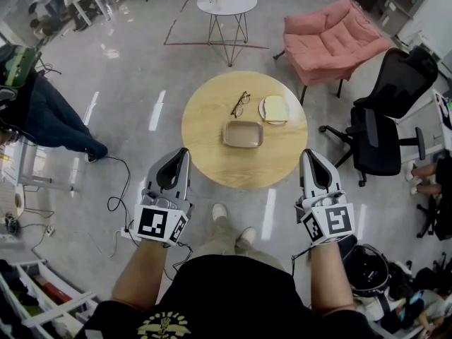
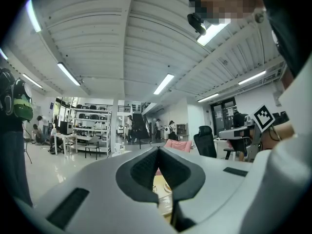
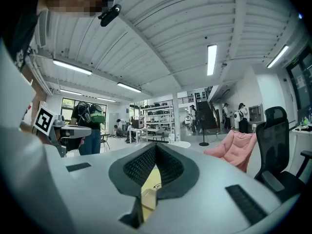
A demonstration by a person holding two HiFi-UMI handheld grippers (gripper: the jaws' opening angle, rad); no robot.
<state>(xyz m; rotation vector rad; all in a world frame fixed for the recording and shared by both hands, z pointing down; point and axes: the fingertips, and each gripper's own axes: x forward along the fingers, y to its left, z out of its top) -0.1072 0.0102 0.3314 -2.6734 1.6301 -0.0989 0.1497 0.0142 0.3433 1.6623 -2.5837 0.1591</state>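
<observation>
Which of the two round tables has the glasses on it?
The nearer, wooden table: glasses lie on it. The white table stands farther off.

Shallow beige rectangular tray point(image 1: 243, 133), lying flat near the middle of the round wooden table point(image 1: 212, 157). Just beyond it, dark-framed eyeglasses point(image 1: 240, 104), arms unfolded. Right of these, a small white plate point(image 1: 262, 109) carrying a pale yellow square slice point(image 1: 276, 109), close to the tray's far right corner, apart from it.

Bright, even indoor light from ceiling strip lamps point(image 2: 68, 73). Glossy floor point(image 1: 141, 62) carries white glare streaks. Worktop point(image 1: 212, 154) evenly lit, shadows soft and short. All views fisheye: edges bowed, corners black in both gripper views. Near fingers point(image 3: 140, 165) slightly soft, background sharper.
</observation>
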